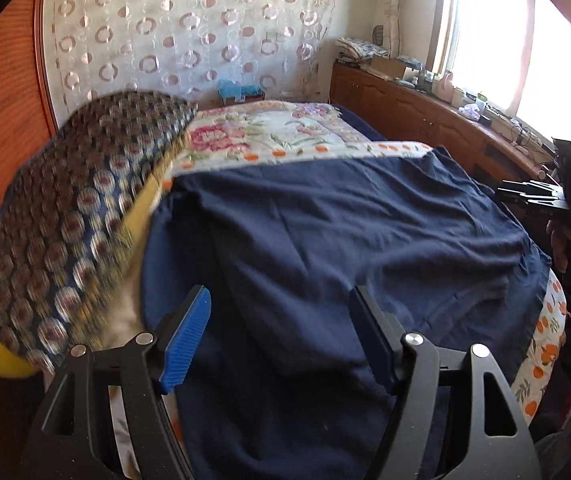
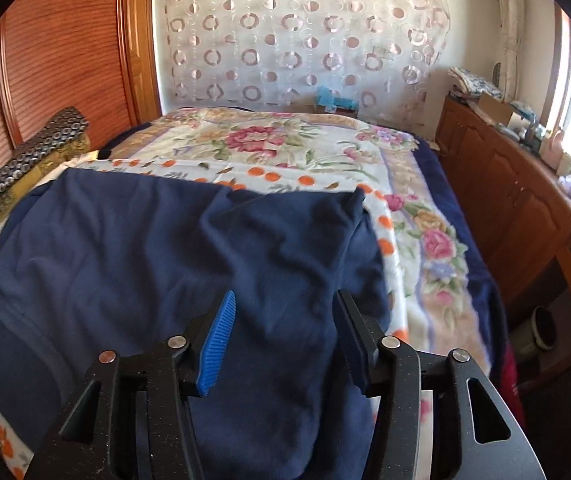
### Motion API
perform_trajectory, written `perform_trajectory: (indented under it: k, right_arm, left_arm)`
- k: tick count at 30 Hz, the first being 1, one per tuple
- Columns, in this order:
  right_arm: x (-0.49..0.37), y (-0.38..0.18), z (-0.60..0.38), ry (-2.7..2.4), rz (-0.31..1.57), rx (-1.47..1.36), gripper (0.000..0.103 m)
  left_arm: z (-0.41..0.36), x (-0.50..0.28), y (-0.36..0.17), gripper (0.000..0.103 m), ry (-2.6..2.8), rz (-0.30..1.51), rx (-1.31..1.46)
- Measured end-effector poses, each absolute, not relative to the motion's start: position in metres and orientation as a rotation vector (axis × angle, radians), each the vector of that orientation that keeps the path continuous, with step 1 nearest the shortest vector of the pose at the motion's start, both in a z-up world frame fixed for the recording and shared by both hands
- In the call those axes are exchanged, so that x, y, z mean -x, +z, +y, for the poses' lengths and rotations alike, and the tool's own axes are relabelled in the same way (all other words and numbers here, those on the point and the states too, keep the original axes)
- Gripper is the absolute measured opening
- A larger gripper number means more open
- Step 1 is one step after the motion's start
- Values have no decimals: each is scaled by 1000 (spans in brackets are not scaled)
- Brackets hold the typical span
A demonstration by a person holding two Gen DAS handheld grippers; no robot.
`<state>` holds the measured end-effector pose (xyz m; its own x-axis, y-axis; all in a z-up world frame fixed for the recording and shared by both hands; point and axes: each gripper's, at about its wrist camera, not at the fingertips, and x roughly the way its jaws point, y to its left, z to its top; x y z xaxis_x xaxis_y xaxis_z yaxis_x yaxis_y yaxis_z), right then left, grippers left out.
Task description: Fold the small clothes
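A navy blue garment (image 1: 325,240) lies spread on the bed over a white sheet with orange fruit print (image 1: 545,344). It also shows in the right wrist view (image 2: 165,248). My left gripper (image 1: 281,316) is open just above the garment's near left part, blue pad (image 1: 187,340) to the left. My right gripper (image 2: 285,320) is open over the garment's near right part, blue pad (image 2: 217,344) to the left. The right gripper also appears at the right edge of the left wrist view (image 1: 525,196). Neither holds cloth.
A patterned dark pillow (image 1: 65,208) lies at the bed's left by the wooden headboard (image 2: 65,60). A floral blanket (image 2: 285,140) covers the far bed. A wooden cabinet (image 2: 525,208) with clutter runs under the window on the right.
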<state>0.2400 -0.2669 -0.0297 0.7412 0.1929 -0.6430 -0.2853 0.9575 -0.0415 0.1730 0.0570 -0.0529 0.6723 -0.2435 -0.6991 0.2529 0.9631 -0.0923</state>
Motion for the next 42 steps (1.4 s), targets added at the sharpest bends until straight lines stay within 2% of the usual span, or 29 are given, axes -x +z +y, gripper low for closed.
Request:
perform_trajectory:
  k: [7,14,24,26,31,39,42]
  right_arm:
    - [-219,-50,-280,279,715,85,61]
    - [-202,-58,-290,230,750,116,61]
    - [-198,-59,-279,204,723,181,61]
    - [-198,-65,-279,204,721,179,61]
    - [-199,-70,-280,210,720,167,61]
    - [-200,-72,-281,213,719,160,61]
    - [-200,-72,-283,216,715,148,61]
  left_arm:
    - [50,-166,-81,72,-268,851,-19]
    - [40,-167,-100,74,-262,881,-54]
    - [37,-168,-100,77,-273,888,-57]
    - [43,-171,-96,74,-285,893,-16]
    - [60,-175,-81,54,-273,839,73]
    - [65,-181,-93,52,-258,881,116]
    - [59,-180,-96,44,-259,879,97]
